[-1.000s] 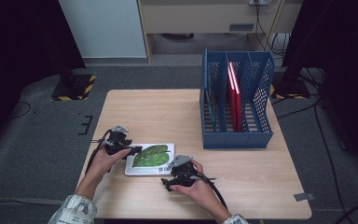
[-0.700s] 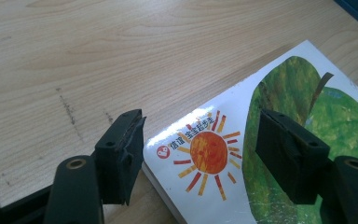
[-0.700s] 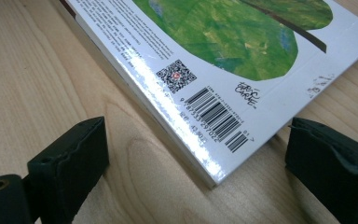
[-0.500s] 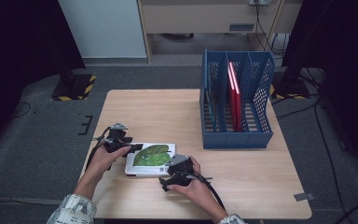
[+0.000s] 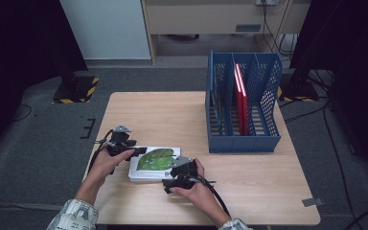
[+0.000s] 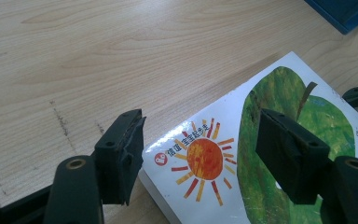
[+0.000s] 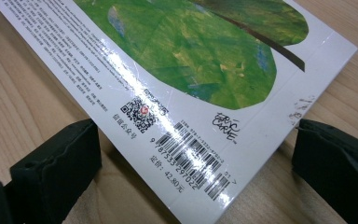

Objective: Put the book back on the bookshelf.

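Note:
A white book (image 5: 153, 162) with a green leaf on its cover lies flat near the table's front edge. My left gripper (image 5: 124, 146) is at the book's left end. In the left gripper view its jaws stand apart astride the corner with the orange sun (image 6: 204, 158), one beside the book's edge (image 6: 158, 191) and one above the cover, so my left gripper (image 6: 200, 158) is open. My right gripper (image 5: 179, 175) is at the book's front right corner. Its jaws have just been opening and now stand wide on either side of the barcode corner (image 7: 191, 168) without pressing, leaving my right gripper (image 7: 196, 163) open.
A blue mesh file rack (image 5: 242, 136) stands at the right back of the wooden table (image 5: 163, 112), with red books (image 5: 242, 96) upright in one slot. The person's forearms come in over the table's front edge. Dark floor and cables surround the table.
The right hand has edged slightly left toward the book. The left hand and the book stay where they were.

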Demonstrator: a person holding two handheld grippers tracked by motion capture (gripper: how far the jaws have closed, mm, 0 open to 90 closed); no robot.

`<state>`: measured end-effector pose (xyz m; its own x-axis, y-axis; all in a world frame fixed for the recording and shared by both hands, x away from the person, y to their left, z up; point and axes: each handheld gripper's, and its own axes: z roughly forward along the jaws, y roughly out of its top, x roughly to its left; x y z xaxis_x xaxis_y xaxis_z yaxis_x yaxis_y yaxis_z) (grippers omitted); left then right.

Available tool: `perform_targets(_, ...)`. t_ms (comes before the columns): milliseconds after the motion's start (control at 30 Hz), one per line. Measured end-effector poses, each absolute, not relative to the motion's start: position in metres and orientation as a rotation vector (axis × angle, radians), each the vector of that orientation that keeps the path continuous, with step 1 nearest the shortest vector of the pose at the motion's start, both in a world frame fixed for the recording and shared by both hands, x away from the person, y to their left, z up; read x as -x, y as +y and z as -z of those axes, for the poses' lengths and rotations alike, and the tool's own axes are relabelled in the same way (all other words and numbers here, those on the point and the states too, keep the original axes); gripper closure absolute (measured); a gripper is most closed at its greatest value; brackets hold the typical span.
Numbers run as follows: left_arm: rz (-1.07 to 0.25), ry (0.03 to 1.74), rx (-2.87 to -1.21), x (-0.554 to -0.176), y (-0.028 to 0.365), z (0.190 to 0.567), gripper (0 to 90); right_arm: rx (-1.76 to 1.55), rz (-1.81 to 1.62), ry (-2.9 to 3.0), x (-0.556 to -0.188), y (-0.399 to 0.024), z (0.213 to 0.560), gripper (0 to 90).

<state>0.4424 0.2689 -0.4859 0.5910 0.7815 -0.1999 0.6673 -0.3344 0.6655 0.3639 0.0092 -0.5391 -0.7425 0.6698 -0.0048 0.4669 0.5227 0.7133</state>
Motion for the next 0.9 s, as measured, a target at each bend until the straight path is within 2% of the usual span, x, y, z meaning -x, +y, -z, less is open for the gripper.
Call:
perform_targets(367,-0.192,1.144,-2.113,-0.443,0.267,0.489,27.6,-0.993,-1.073,2.469,-0.365,0.01,0.539,1.7)
perform_targets(533,-0.222,1.14,-2.104,-0.441,0.267,0.49,20.4,-1.005,-1.077,2.472,-0.365,0.009,0.539,1.9)
perform_targets(700,-0.239,1.153,-2.087,-0.431,0.273,0.49,15.7,-1.005,-1.077,2.477,-0.366,0.009,0.539,2.1)
perform_targets(900,-0.25,1.147,-2.07,-0.412,0.282,0.492,14.7,-1.011,-1.079,2.478,-0.367,0.009,0.539,2.1)
